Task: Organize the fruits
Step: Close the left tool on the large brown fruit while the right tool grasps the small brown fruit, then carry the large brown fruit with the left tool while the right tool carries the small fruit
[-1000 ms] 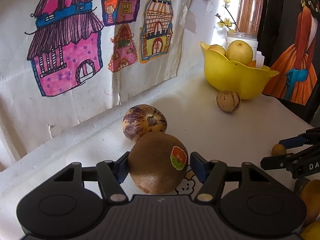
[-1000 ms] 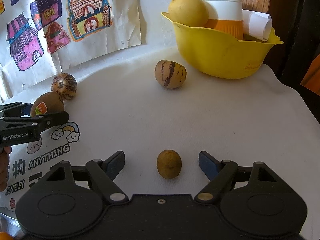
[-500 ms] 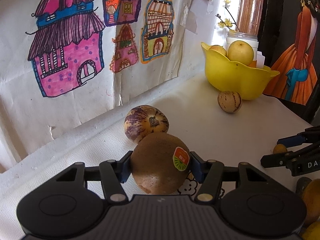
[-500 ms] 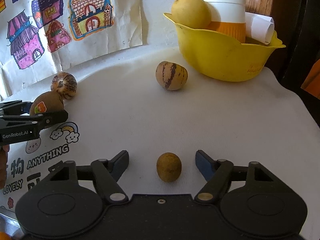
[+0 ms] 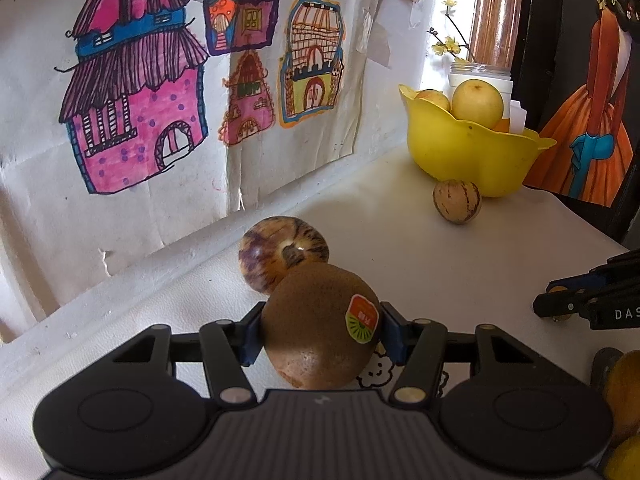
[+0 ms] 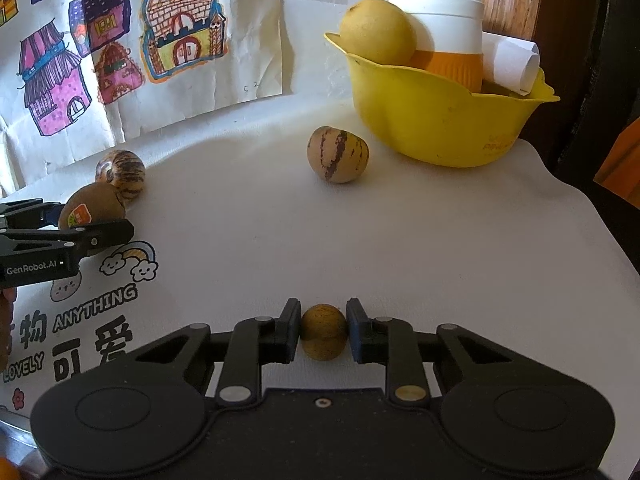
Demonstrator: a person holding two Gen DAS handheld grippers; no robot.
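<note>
My left gripper [image 5: 320, 332] is shut on a brown kiwi [image 5: 316, 324] with a red and green sticker, low over the white table [image 5: 400, 248]. A purple-striped round fruit [image 5: 276, 252] lies just beyond the kiwi. My right gripper [image 6: 323, 330] is shut on a small yellow-brown fruit [image 6: 323, 336] that rests on the table. A striped tan fruit [image 6: 338, 154] lies in front of the yellow bowl [image 6: 432, 120], which holds a yellow pear [image 6: 376, 30]. The left gripper and kiwi [image 6: 90, 208] also show at the left of the right wrist view.
A white and orange jar [image 6: 444, 28] and a paper roll [image 6: 508, 60] stand behind the bowl. Children's house drawings [image 5: 136, 112] hang on the back wall. A printed mat [image 6: 80, 312] covers the table's near left. More yellow fruit [image 5: 624, 392] lies at the right edge.
My left gripper closed onto the kiwi. My right gripper closed from wide open onto the small yellow-brown fruit.
</note>
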